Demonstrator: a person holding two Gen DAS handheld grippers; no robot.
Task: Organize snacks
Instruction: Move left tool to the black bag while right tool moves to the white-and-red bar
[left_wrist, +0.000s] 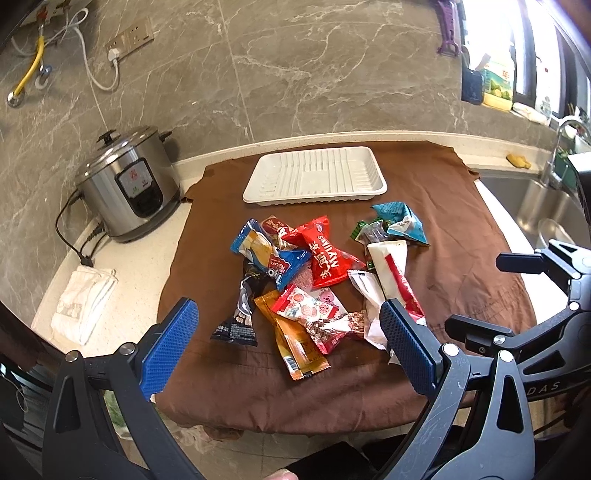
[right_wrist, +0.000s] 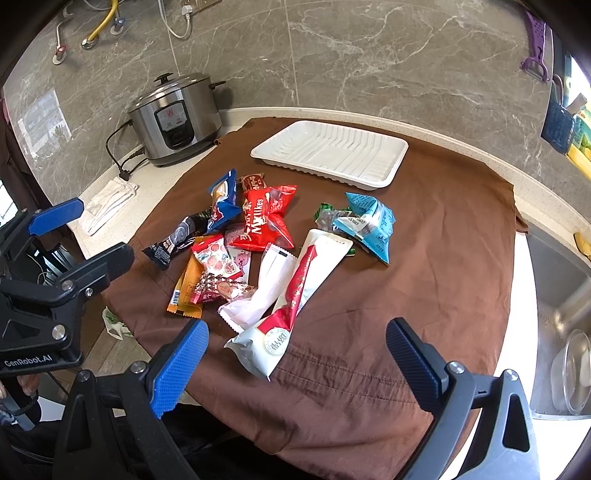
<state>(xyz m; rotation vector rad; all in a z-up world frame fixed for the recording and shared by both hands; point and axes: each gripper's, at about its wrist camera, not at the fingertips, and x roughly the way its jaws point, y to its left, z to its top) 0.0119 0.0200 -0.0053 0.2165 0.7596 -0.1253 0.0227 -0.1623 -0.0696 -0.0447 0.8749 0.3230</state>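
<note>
Several snack packs lie in a loose pile on a brown cloth (left_wrist: 461, 240): a red Mylikes pack (left_wrist: 328, 258) (right_wrist: 264, 221), a blue pack (left_wrist: 266, 254) (right_wrist: 223, 201), a light blue pack (left_wrist: 402, 221) (right_wrist: 369, 225), a long white-and-red pack (left_wrist: 393, 273) (right_wrist: 295, 295), an orange pack (left_wrist: 295, 343) and a black pack (left_wrist: 242, 306). Behind them sits a white ribbed tray (left_wrist: 314, 177) (right_wrist: 332, 151) with nothing in it. My left gripper (left_wrist: 288, 343) (right_wrist: 85, 238) hovers open at the pile's near edge. My right gripper (right_wrist: 297, 365) (left_wrist: 491, 291) is open too, just short of the white-and-red pack.
A steel rice cooker (left_wrist: 129, 184) (right_wrist: 177, 118) stands at the back left with its cord plugged in. A folded white cloth (left_wrist: 83, 302) lies on the counter left of the brown cloth. A steel sink (left_wrist: 535, 206) (right_wrist: 561, 332) is on the right. The marble wall is behind.
</note>
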